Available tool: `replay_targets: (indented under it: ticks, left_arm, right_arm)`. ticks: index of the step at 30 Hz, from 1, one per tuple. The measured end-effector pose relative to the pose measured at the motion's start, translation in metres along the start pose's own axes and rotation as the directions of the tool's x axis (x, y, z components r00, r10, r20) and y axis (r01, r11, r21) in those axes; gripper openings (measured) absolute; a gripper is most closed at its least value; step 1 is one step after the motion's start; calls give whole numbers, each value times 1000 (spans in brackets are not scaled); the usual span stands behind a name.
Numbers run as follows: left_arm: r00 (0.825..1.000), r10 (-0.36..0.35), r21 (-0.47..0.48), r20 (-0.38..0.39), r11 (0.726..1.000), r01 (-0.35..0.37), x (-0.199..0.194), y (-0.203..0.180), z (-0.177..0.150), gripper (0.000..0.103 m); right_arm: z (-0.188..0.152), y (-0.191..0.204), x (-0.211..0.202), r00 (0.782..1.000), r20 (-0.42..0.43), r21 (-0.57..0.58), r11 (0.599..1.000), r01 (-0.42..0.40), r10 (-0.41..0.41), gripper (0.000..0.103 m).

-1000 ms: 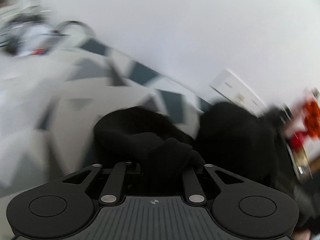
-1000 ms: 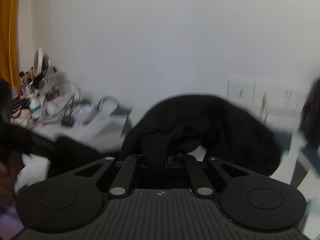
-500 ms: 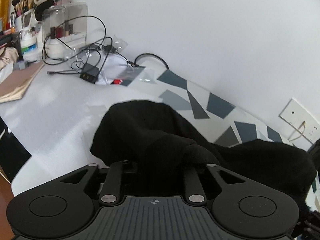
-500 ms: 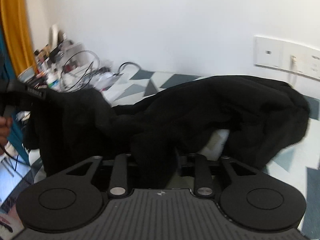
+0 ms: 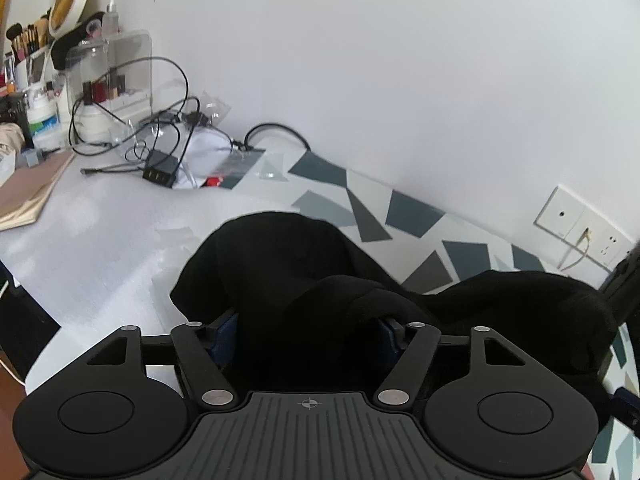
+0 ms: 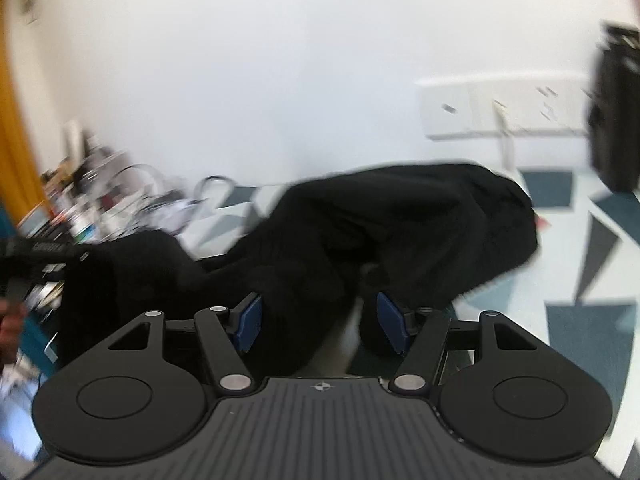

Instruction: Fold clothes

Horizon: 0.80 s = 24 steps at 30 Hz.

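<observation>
The black garment [image 6: 400,216] seemingly stretches sideways, lengthwise along the wall [image 6: 280,60].

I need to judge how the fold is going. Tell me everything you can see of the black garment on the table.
The black garment looks like thick, soft, matte knit fabric. It lies bunched in rounded humps on the white table with grey and teal triangles, not flat or neatly folded. One hump sits near the wall sockets. Folds of it lie between the blue-padded fingers of both the left gripper and right gripper, whose jaws are opening and no longer pinch it.

Black garment [image 5: 280,264] on white, grey-blue triangle-patterned tabletop [image 5: 360,200]
</observation>
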<state>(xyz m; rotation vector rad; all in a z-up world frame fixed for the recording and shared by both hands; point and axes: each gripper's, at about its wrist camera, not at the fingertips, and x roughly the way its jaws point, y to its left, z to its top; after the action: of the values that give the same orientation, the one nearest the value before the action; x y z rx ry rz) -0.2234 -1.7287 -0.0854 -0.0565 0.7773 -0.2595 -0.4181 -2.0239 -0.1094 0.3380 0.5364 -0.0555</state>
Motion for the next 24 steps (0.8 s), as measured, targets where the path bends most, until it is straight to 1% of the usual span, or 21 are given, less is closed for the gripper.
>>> replay_targets:
  ticks: [1,2,3,4,5,6,7,9,11,12,14,16,17,18,19,20,21,22,24]
  left_arm:
    - [1000,-3,2,7,1000,3,-5,0,0,67]
    - [1000,-11,3,15,1000,11,-10,0,0,71]
    - [999,-21,4,24,1000,21,-15,-1,-1,75]
    - [999,-34,6,34,999,34,-20,-1,-2,78]
    - [998,-52,12,47,999,51,-24,-3,-3,82]
    - [997,-64,23,54,998,62,-28,-5,-5,88]
    - [996,-65,38,55,997,63,-29,-8,-6,90]
    - [996,-69,69,57,995,65,-32,-14,-9,91]
    - [996,-70,95,57,993,65,-34,-20,-12,91]
    - [997,-65,93,51,994,60,-34,-21,-14,91]
    - [997,-57,75,43,996,54,-33,-22,-16,93]
    - [998,-54,61,36,997,51,-31,-22,-18,94]
    - [998,-53,57,32,997,51,-30,-22,-18,95]
    - [998,-51,57,26,997,49,-29,-21,-18,95]
    - [999,-50,58,22,997,48,-27,-21,-18,95]
    - [999,-49,61,19,997,48,-26,-21,-18,96]
    - [999,-50,63,16,997,49,-24,-21,-17,96]
    - [998,-54,63,13,997,53,-22,-20,-16,97]
    - [998,-65,55,6,996,65,-14,-20,-13,98]
  right_arm:
    - [2,-1,-4,1000,15,-5,1000,-20,20,63]
    - [5,-3,-8,999,33,-3,1000,-30,30,65]
    - [8,-9,-10,998,52,18,1000,-24,23,66]
    - [10,-16,-11,997,71,50,999,-9,6,70]
    - [12,-23,-11,996,88,82,997,4,-12,72]
    - [13,-31,-7,994,93,115,993,42,-52,72]
    - [14,-40,0,990,89,148,984,95,-109,72]
    - [17,-56,15,973,79,195,961,196,-215,72]
    - [23,-60,30,961,99,193,952,237,-259,72]
    - [28,-61,36,957,109,199,949,244,-269,72]
    - [35,-62,49,962,101,222,948,227,-254,73]
    - [41,-63,66,967,63,237,945,226,-247,75]
    - [43,-63,77,967,28,235,942,238,-251,75]
    - [44,-64,87,966,-14,231,939,254,-258,70]
    - [43,-65,94,967,-38,234,939,252,-251,48]
    - [41,-64,94,971,-38,243,940,240,-238,18]
    - [40,-64,91,971,-31,248,940,236,-236,16]
    - [38,-62,85,970,-15,246,940,237,-241,7]
    - [34,-61,62,967,49,242,943,230,-248,6]
